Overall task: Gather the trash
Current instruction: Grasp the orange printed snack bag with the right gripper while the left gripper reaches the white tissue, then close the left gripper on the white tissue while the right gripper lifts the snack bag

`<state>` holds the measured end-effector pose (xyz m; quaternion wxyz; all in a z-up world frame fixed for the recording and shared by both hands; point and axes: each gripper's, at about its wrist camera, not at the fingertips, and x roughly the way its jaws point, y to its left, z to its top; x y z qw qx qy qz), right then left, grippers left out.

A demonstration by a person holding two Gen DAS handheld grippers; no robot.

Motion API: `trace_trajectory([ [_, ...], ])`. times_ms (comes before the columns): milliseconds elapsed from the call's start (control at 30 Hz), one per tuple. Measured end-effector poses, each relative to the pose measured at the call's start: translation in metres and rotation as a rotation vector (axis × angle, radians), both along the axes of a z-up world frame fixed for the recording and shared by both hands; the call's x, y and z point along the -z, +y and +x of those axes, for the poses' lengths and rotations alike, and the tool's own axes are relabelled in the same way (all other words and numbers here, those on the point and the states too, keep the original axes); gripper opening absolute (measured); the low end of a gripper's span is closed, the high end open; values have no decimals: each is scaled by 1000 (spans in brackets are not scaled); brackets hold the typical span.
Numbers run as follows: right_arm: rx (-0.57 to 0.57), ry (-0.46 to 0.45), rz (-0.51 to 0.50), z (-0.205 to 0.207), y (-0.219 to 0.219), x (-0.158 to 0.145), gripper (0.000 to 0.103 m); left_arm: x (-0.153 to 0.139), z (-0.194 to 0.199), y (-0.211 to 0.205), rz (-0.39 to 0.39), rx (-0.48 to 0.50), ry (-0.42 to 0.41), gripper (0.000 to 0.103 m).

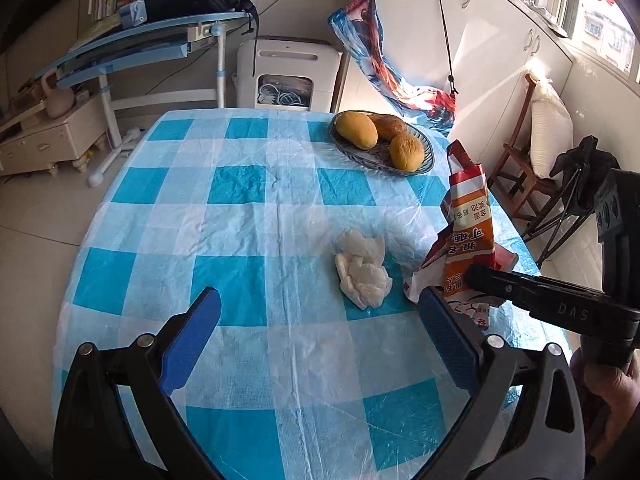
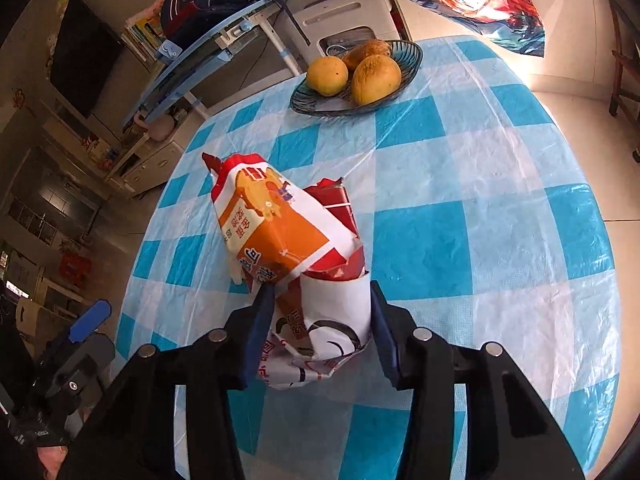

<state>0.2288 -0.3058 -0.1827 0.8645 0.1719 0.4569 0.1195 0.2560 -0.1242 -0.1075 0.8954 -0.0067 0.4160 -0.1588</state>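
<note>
A table under a blue-and-white checked plastic cloth (image 1: 248,216) spreads ahead of both pairs of jaws. The step in hand looks like the pick-up of the first piece of trash: the right gripper (image 2: 318,322) has its jaws drawn narrow around the lower end of a crumpled red-and-orange snack wrapper (image 2: 280,224), pads pressing it from both sides, and the rest of the wrapper stands up and forward beyond the fingertips. The left gripper (image 1: 320,326) has its jaws wide with nothing between them. A crumpled white tissue (image 1: 362,270) lies on the cloth just ahead of them and a little toward the right-hand pad, well within reach.

The next move probably calls for lowering the open left jaws over the tissue and closing on it while the right keeps its hold. No bin shows in either view, so where the trash goes cannot be told.

Farther ahead of both jaws, near the far edge, a dark glass dish (image 1: 426,164) holds three mangoes (image 1: 356,130); it is well apart from both pieces. The chief crowding is the right gripper itself, which sits just beside the left's right-hand finger, with the wrapper close to the tissue.
</note>
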Motion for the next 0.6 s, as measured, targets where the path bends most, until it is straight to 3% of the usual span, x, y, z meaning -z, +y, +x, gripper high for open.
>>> trace_trajectory([
  [167,44,-46,16,-6,-29,-10,28,21,31,-43,127,23,37,95],
  [233,64,-69,15,-10,-39,-16,28,29,36,-53,153,52,62,76],
  [267,74,-73,19,-9,-43,-18,28,32,36,-56,167,53,68,55],
  [333,95,-69,45,-9,-53,-18,28,31,32,-54,159,65,52,38],
  [367,104,-67,62,-8,-56,-19,29,30,31,-50,147,65,61,22],
  [600,86,-82,99,-8,-51,-27,29,4,-11,3,84,26,36,21],
])
